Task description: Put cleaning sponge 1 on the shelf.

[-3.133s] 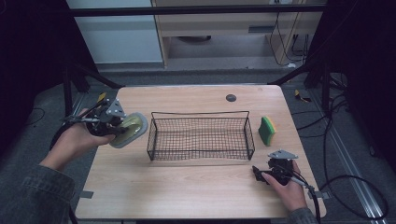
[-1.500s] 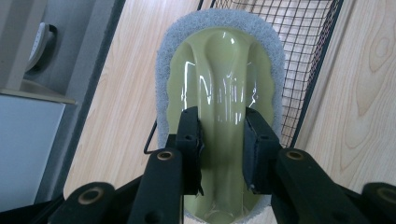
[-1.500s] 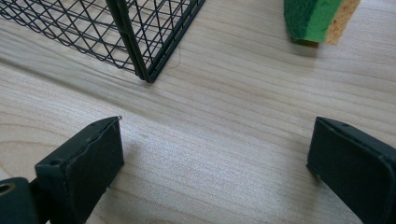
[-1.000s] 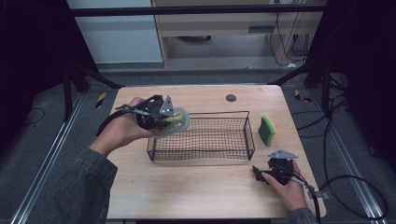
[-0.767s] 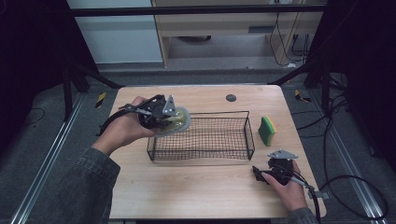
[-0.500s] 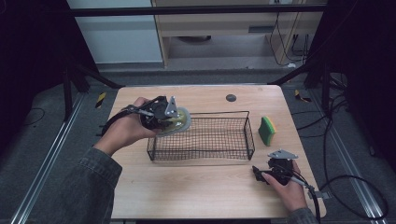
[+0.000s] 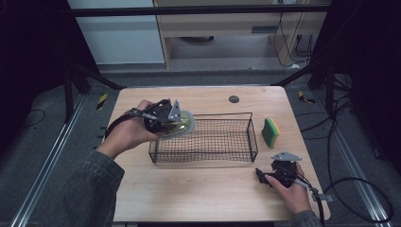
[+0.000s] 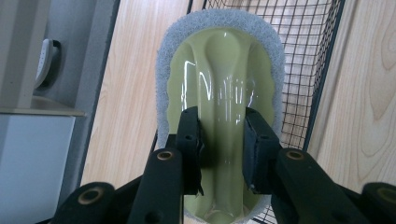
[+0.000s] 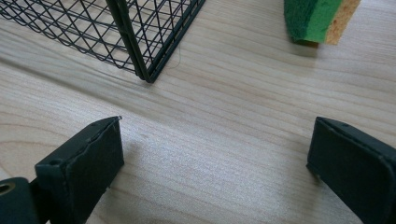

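A yellow-green scrubber with a grey-white pad rim (image 8: 219,70) is clamped by its central handle ridge between the pads of my left gripper (image 8: 222,140). In the high view the left gripper (image 7: 172,118) holds the scrubber (image 7: 182,124) over the left end of the black wire basket (image 7: 208,156). My right gripper (image 9: 215,154) rests low on the table near the front right, jaws wide apart with bare wood between them. From above, the right gripper (image 7: 265,176) sits in front of the basket's right end. A green and yellow sponge (image 7: 270,132) lies right of the basket.
A small dark round disc (image 7: 233,99) sits in the tabletop at the back. In the right gripper view, the basket's corner (image 9: 140,51) and the sponge (image 9: 317,18) lie ahead. Cables trail off the table's right side; dark frame legs stand at the far corners.
Since three seconds ago the left gripper has carried the scrubber from the table's left edge to the basket's left end. Over the last second it has barely shifted. The right gripper stayed still.
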The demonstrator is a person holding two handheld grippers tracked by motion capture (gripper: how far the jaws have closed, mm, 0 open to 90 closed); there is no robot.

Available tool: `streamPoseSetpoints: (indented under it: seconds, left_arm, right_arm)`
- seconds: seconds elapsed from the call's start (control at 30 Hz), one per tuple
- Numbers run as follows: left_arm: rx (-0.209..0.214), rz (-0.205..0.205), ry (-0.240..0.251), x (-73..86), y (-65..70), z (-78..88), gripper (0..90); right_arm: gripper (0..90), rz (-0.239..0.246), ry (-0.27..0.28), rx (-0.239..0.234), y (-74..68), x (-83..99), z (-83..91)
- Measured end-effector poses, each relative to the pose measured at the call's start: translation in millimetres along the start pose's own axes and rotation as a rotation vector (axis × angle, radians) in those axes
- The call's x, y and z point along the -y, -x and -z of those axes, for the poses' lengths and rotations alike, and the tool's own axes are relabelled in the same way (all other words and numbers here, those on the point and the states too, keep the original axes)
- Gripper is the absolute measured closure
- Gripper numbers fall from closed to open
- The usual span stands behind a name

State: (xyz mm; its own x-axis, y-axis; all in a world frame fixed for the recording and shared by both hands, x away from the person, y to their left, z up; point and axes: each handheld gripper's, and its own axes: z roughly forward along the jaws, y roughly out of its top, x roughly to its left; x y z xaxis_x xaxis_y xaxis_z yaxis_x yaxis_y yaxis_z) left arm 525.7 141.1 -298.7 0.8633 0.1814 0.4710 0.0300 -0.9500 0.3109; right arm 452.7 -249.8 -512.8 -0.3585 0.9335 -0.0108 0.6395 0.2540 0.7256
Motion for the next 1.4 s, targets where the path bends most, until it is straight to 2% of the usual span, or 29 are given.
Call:
streamPoseSetpoints:
  seconds: [0.17, 1.2, 1.4]
  left_arm:
    - [0.007, 0.007, 0.013, 2.5, 0.7, -2.7, 70.6]
    - [0.035, -0.016, -0.01, 18.4, 10.7, -28.3, 70.5]
    - [0.041, -0.005, -0.012, 23.1, 10.4, -32.7, 70.5]
  right_arm:
    - [3.7, 0.0, 0.0, 0.0, 0.0, 0.0, -0.1]
    - [3.6, 0.0, 0.0, 0.0, -0.1, 0.0, -0.1]
    - [3.6, -0.001, 0.0, 0.001, -0.1, -0.1, -0.2]
